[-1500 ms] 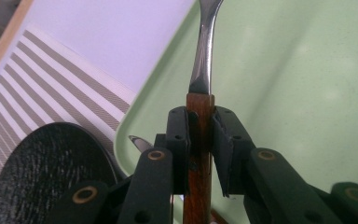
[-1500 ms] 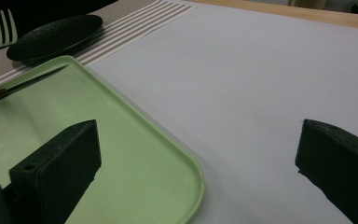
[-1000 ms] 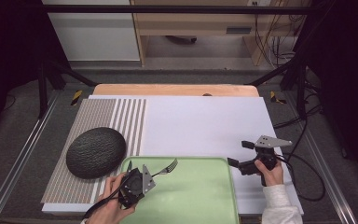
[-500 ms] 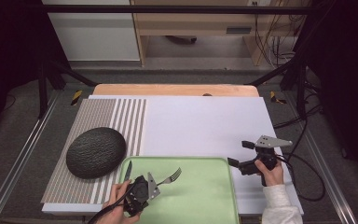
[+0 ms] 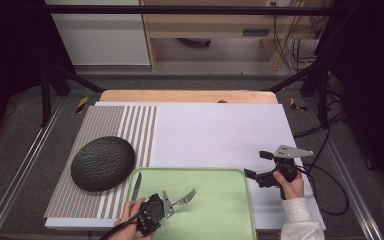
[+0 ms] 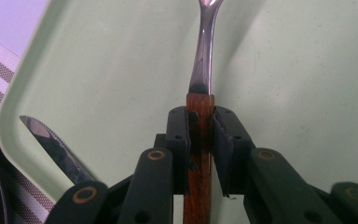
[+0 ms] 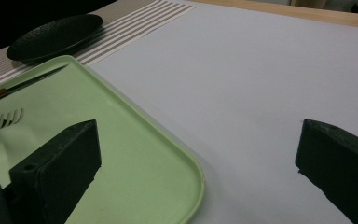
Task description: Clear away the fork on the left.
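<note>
While our left tool [image 5: 164,207] clamps the fork's [image 5: 184,199] wooden handle over the green tray [image 5: 220,210], a knife [image 5: 136,186] lies at the tray's left rim; our right tool [image 5: 260,167] gapes empty above the counter [image 5: 215,135].

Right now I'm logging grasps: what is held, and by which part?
Left gripper clamps the fork by its wooden handle; right gripper holds nothing.

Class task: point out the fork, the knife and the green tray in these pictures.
fork [image 6: 204,60], left gripper view, on its metal neck.
knife [image 5: 136,185], high view, on its blade.
green tray [image 5: 215,210], high view, on its bare floor.
</note>
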`<state>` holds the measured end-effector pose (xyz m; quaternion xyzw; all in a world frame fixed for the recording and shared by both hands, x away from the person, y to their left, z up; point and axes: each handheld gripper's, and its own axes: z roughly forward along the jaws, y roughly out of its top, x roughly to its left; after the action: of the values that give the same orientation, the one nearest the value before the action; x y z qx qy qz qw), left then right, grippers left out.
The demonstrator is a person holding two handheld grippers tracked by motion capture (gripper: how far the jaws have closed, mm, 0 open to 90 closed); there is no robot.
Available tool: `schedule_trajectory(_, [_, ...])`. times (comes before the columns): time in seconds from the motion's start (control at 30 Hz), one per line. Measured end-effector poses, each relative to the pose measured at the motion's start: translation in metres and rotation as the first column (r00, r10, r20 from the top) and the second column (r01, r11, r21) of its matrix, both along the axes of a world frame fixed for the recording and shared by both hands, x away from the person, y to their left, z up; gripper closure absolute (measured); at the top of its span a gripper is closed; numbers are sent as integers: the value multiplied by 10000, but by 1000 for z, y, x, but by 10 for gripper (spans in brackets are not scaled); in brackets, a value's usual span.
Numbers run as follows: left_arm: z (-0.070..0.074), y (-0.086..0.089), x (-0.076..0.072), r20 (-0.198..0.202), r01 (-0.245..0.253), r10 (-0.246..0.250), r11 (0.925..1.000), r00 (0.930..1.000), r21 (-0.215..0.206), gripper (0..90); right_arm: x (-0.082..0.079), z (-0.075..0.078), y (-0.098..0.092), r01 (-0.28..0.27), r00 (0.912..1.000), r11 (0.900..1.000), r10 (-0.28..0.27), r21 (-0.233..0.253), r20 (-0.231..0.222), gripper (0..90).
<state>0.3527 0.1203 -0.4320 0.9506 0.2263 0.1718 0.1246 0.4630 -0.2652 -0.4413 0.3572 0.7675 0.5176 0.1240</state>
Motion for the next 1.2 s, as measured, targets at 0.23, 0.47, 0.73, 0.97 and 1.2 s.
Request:
schedule_trajectory(0.23, [-7,-2,1,-184,107,-104,9998,9998,180,768,0,0,0,9,10000,10000,-9,-5,6,6])
schedule_trajectory(0.47, [-10,-2,1,-226,165,-158,9995,9996,270,767,0,0,0,4,10000,10000,-4,2,6,5])
schedule_trajectory(0.73, [-10,-1,2,-297,142,-137,9998,9995,169,763,0,0,0,4,10000,10000,-4,7,15,5])
schedule_trajectory(0.97, [-6,1,2,-285,54,-56,9999,9996,-90,675,0,0,0,4,10000,10000,-4,-8,7,5])
schedule_trajectory(1.2, [9,4,3,-345,144,-214,9814,9992,-1915,541,0,0,0,6,10000,10000,-6,-22,9,5])
